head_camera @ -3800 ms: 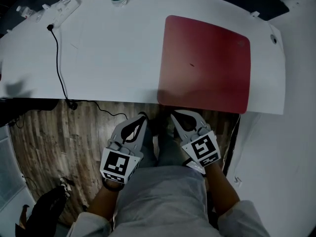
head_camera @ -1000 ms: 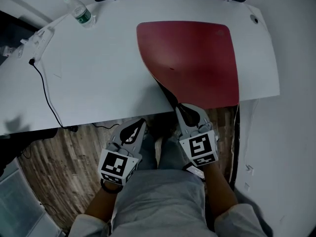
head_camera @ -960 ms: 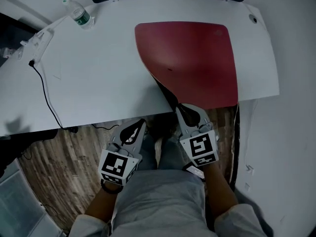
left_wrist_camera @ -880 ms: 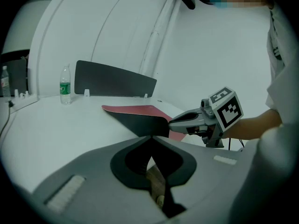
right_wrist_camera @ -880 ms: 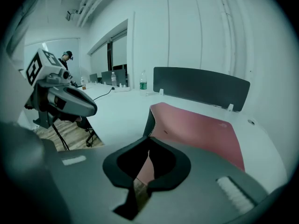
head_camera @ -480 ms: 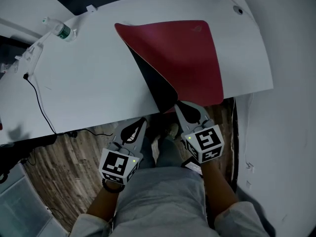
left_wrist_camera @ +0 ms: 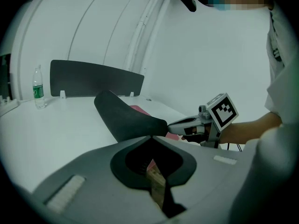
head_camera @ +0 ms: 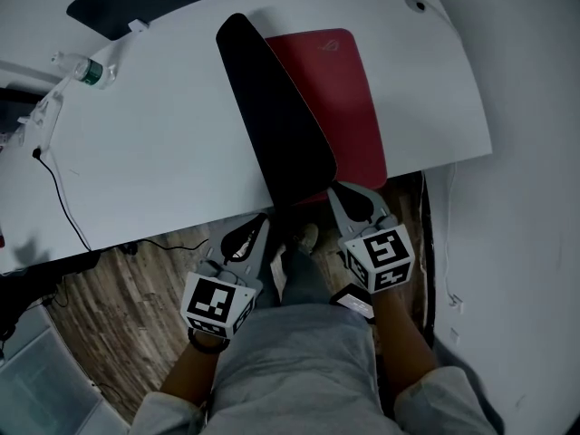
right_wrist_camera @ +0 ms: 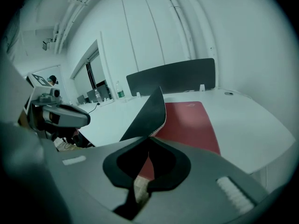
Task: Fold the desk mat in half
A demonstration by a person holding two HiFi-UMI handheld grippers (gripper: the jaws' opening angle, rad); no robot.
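Here the right gripper [head_camera: 339, 191] is pinching the desk mat [head_camera: 337, 89] at its near corner, its long axis running up-frame; the left gripper [head_camera: 257, 227] is hanging closed, empty.

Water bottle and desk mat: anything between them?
Nothing: in the head view only bare white desk lies between the water bottle and the desk mat's lifted left edge.

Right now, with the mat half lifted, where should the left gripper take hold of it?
Probably the far corner of the raised black flap, coming from the left over the desk. That edge stands off the desk, so the fingers can close one above and one below. The right gripper pinches the near corner, leaving the far end unsupported.
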